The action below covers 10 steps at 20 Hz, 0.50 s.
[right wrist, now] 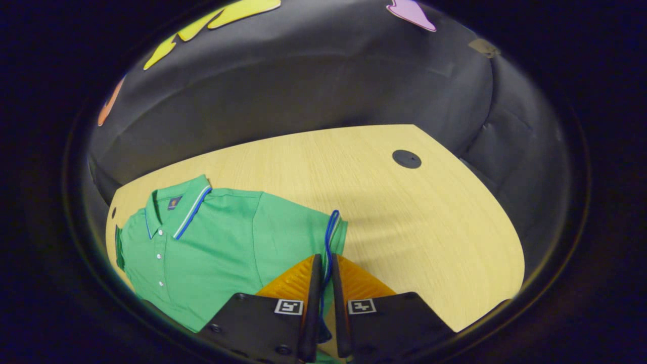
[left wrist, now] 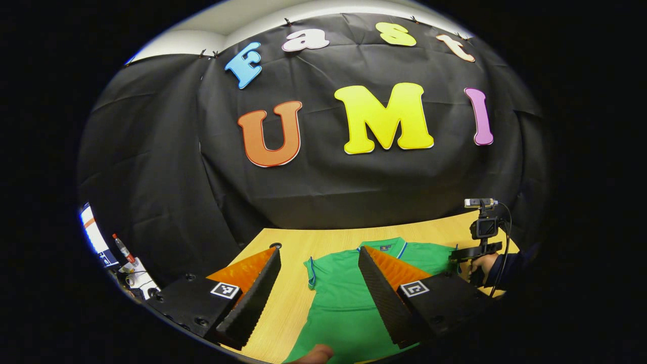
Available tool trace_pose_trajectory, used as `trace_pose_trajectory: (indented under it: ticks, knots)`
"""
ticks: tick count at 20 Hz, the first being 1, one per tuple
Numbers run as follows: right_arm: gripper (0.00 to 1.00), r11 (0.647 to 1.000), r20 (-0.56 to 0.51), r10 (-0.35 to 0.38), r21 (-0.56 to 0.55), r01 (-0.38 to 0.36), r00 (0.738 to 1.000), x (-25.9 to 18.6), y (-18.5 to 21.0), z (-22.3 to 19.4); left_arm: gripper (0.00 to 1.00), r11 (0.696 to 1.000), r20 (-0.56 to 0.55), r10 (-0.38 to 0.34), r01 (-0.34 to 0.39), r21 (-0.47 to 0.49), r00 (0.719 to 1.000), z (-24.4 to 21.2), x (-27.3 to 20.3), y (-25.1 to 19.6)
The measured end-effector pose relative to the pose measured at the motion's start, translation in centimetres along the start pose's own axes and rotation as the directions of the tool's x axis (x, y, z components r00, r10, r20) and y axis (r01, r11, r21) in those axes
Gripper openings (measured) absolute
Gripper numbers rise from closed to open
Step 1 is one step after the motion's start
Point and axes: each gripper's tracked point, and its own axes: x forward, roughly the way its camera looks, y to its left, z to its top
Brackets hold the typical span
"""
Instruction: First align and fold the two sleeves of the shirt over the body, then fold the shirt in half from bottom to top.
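- Left gripper view: at the far left edge, beyond the black cloth wall (left wrist: 167,167), a cluttered spot with a red-capped marker (left wrist: 121,247) and part of a lit screen, too small and cut off to make out further.
- The light wood desk (left wrist: 293,288) runs up to the cloth wall; a round black cap (left wrist: 275,245) sits in its surface near the left corner.
- The left tongs (left wrist: 318,285) hang above the desk with their jaws spread wide, holding nothing.
- The green polo shirt (left wrist: 343,293) lies flat on the desk between and beyond those fingers; its lower part is cut off at the bottom edge, and the right finger hides part of its body.
- At the right, a hand (left wrist: 480,268) in a dark sleeve holds the other gripper, whose fingers are hidden behind the near finger.
- Right gripper view: the shirt (right wrist: 217,247) lies at the desk's left end, collar (right wrist: 184,210) toward the wall, buttons showing; its left edge is lost in the dark rim.
- The right tongs (right wrist: 324,288) are nearly closed on the blue-trimmed sleeve cuff (right wrist: 331,237), which runs down between the fingers; both seem to pinch it.
- Bare desk (right wrist: 429,227) spreads to the right, with a second round black cap (right wrist: 407,158).
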Motion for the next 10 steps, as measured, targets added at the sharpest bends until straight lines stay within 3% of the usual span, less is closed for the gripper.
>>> trace_pose_trajectory:
  ticks: [3, 4, 7, 10]
  knots:
    - [0.18, 1.000, -0.003, -0.005, -0.013, 0.005, 1.000, 0.1, -0.5, -0.3, 0.99, 1.000, -0.001, 0.008, -0.008, -0.001, 1.000, -0.1, -0.7, 0.5]
    - [0.14, 1.000, 0.006, -0.026, -0.016, 0.027, 1.000, -0.1, -1.2, 0.0, 0.99, 1.000, -0.001, 0.010, -0.010, -0.002, 1.000, -0.2, -0.9, 0.7]
    - [0.03, 1.000, 0.012, 0.007, 0.000, -0.007, 1.000, -0.8, -1.1, 0.6, 0.99, 1.000, -0.003, 0.022, -0.022, -0.005, 1.000, -0.2, -1.7, 1.3]
    - [0.06, 0.999, 0.033, 0.039, -0.013, -0.039, 0.999, -1.5, -0.9, 1.3, 0.99, 0.999, -0.003, 0.039, -0.039, -0.017, 0.999, -0.1, -2.5, 1.8]
